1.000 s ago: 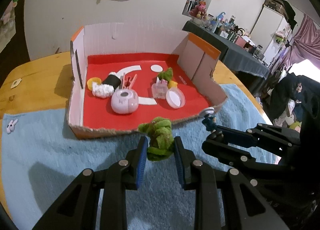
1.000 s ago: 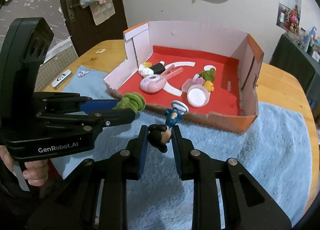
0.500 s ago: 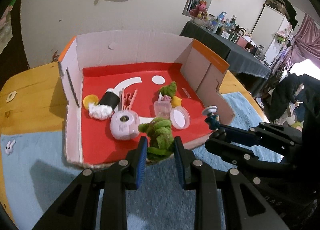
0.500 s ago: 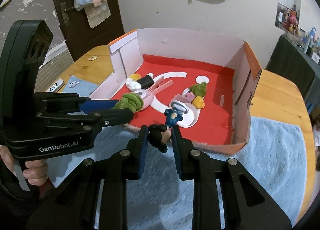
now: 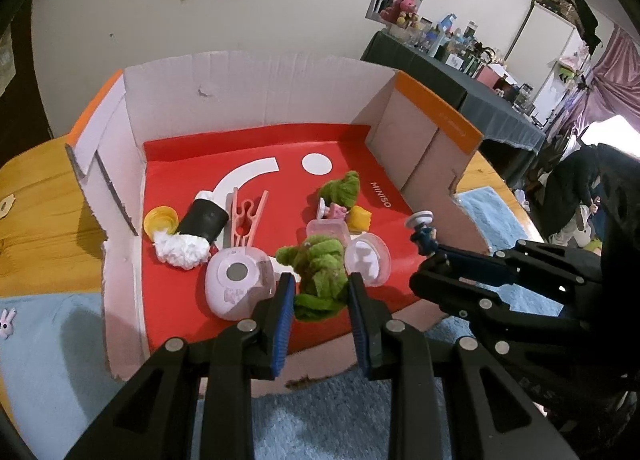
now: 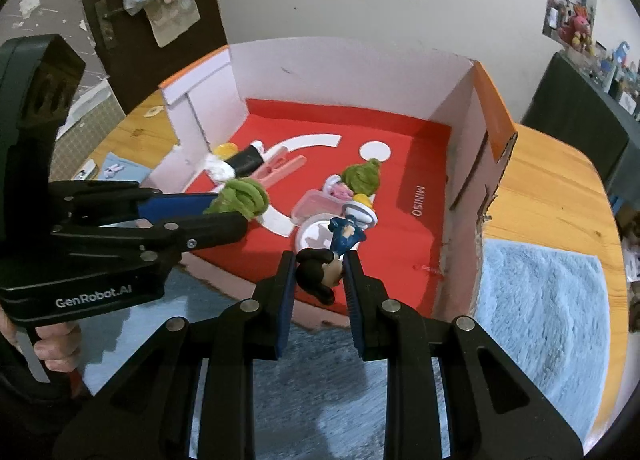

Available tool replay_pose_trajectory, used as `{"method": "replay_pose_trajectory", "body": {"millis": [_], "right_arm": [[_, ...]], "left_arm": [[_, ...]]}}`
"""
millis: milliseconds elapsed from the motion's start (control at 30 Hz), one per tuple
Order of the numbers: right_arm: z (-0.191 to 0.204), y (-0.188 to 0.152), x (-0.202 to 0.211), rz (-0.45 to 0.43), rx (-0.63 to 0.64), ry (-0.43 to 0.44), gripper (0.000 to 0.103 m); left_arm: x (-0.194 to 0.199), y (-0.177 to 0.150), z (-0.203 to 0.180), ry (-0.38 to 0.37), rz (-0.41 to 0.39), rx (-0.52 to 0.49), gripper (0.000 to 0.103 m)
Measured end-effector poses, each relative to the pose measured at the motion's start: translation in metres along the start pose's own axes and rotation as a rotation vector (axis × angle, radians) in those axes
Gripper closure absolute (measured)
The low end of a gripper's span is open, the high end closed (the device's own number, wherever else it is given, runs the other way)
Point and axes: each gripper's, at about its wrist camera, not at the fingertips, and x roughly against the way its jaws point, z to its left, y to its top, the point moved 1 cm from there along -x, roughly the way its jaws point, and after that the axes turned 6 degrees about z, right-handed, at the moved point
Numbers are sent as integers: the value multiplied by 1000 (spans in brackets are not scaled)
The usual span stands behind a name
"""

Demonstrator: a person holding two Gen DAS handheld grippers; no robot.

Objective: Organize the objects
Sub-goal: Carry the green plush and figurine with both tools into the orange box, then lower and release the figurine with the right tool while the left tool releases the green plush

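Note:
My left gripper [image 5: 320, 292] is shut on a fuzzy green plush toy [image 5: 318, 276] and hangs over the near edge of the red-floored cardboard box [image 5: 256, 96]. Beside it on the right, my right gripper [image 6: 320, 278] is shut on a small figurine [image 6: 334, 256] with a black-eared head, blue body and white base, also above the box's near edge [image 6: 320, 314]. In the right wrist view the left gripper [image 6: 224, 216] holds the green plush [image 6: 242, 198] at the left. The right gripper [image 5: 430, 256] and its figurine [image 5: 424, 232] show at the right of the left wrist view.
Inside the box lie a pink round device [image 5: 236, 284], a black-and-white roll [image 5: 196, 232], a yellow cap [image 5: 160, 220], a pink clothes peg [image 5: 246, 216], a second green plush [image 5: 342, 190], a clear pot [image 5: 326, 230] and its lid [image 5: 368, 262]. A blue towel [image 6: 540, 308] covers the wooden table [image 6: 560, 188].
Both grippers have carried their toys forward from above the blue towel to over the box's near edge; the box now looms larger. The grips are unchanged.

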Motion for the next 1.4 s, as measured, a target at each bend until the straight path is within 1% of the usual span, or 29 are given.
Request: {"method": "replay_pose_trajectory", "body": {"millis": [400, 700, 767, 933, 1233, 1400], "right_arm": [[-16, 5, -26, 72, -18, -46, 81], [-14, 6, -36, 106, 4, -68, 81], [-12, 7, -39, 119, 11, -64, 81], [-7, 10, -45, 130, 23, -48, 81], [-10, 13, -53, 149, -9, 16, 81], [-11, 13, -56, 153, -17, 34, 81]], "left_arm": [[-25, 5, -2, 32, 54, -16, 75], [-33, 5, 5, 60, 68, -3, 75], [-34, 5, 7, 74, 69, -3, 75], [-34, 7, 12, 71, 70, 7, 75], [-40, 9, 5, 79, 83, -9, 75], [-46, 8, 4, 79, 99, -10, 75]]}}
